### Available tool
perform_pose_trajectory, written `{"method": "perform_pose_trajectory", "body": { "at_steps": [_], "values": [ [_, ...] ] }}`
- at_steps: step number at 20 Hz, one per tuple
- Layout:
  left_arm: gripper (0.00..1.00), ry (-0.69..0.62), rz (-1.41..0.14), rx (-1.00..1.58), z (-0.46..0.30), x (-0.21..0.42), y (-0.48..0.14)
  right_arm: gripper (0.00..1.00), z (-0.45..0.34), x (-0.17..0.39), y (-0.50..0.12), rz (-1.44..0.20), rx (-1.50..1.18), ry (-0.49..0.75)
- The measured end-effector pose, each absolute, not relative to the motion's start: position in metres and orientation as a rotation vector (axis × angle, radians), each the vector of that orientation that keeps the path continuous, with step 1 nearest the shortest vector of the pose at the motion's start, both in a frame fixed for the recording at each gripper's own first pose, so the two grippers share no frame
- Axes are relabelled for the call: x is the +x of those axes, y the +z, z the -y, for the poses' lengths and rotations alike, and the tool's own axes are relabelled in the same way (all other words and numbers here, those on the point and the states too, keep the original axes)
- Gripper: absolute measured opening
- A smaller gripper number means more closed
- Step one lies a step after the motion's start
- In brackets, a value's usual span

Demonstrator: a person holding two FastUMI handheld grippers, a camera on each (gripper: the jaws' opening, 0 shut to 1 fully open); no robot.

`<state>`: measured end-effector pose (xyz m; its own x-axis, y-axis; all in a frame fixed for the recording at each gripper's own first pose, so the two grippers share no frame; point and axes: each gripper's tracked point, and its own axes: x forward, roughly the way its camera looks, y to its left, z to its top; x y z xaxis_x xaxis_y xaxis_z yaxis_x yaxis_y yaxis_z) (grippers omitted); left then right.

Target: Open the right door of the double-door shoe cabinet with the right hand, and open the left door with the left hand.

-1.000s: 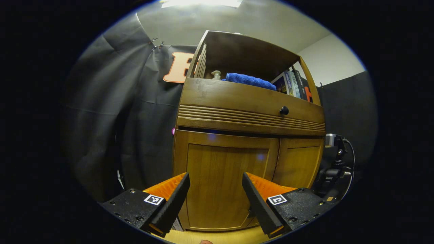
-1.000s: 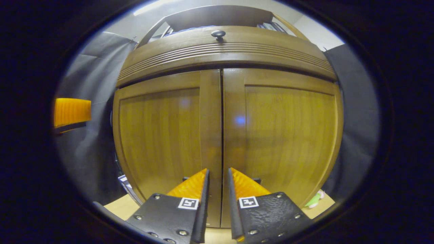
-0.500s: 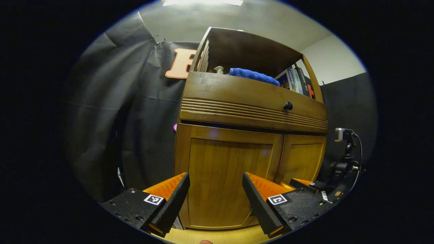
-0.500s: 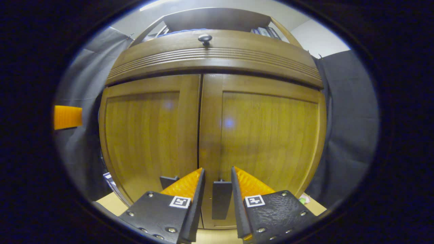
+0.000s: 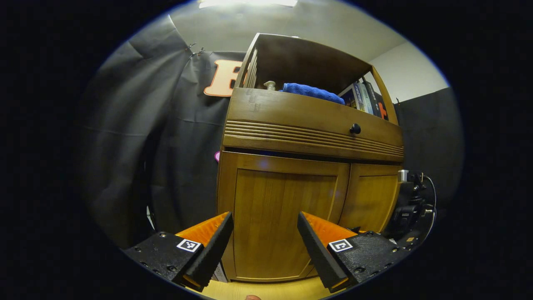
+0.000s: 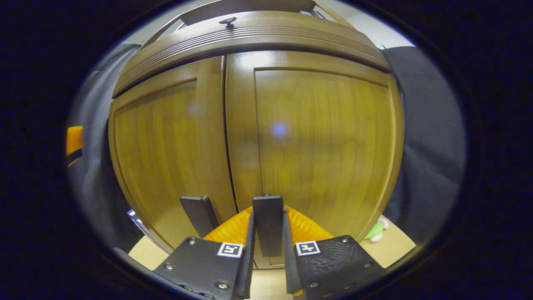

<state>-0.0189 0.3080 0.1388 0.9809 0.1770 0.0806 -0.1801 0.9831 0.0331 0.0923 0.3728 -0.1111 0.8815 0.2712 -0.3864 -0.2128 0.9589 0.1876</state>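
Brown wood cabinet [image 5: 308, 125] stands against the black cloth, both doors closed. In the right gripper view, the right gripper [image 6: 267, 250] is clenched on the dark handle [image 6: 268, 223] of the right door [image 6: 320, 137]; the left door [image 6: 166, 154] has its own handle [image 6: 199, 214] just beside. The left gripper view shows the left gripper [image 5: 264, 246] released, apart from the left door, with a blue towel [image 5: 310, 91] and books [image 5: 364, 98] on the upper shelf, a knob [image 5: 355, 128] on the drawer
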Motion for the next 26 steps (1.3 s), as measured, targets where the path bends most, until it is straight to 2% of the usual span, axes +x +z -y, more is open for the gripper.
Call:
{"method": "perform_pose_trajectory", "body": {
  "at_steps": [2,3,10,21,22,23,24,26],
  "values": [
    [0.96,0.181,0.074,0.042,-0.308,-0.02,0.138,0.32,-0.37,0.092,-0.11,-0.415,0.119,0.253],
    [0.95,0.179,0.073,0.044,-0.307,-0.019,0.137,0.27,-0.369,0.094,-0.109,-0.413,0.111,0.248],
    [0.95,0.17,0.072,0.05,-0.3,-0.02,0.136,0.26,-0.36,0.076,-0.102,-0.422,0.105,0.241],
    [0.95,0.156,0.082,0.076,-0.292,-0.022,0.135,0.26,-0.33,0.032,-0.097,-0.43,0.125,0.154],
    [0.95,0.151,0.085,0.075,-0.29,-0.022,0.135,0.31,-0.327,0.03,-0.097,-0.435,0.131,0.153],
    [0.92,0.145,0.088,0.074,-0.288,-0.022,0.136,0.26,-0.325,0.027,-0.097,-0.44,0.141,0.15],
    [0.95,0.14,0.09,0.073,-0.286,-0.022,0.135,0.26,-0.321,0.023,-0.097,-0.444,0.149,0.145],
    [0.95,0.13,0.091,0.075,-0.281,-0.02,0.135,0.26,-0.315,0.013,-0.091,-0.447,0.15,0.137]
  ]
}}
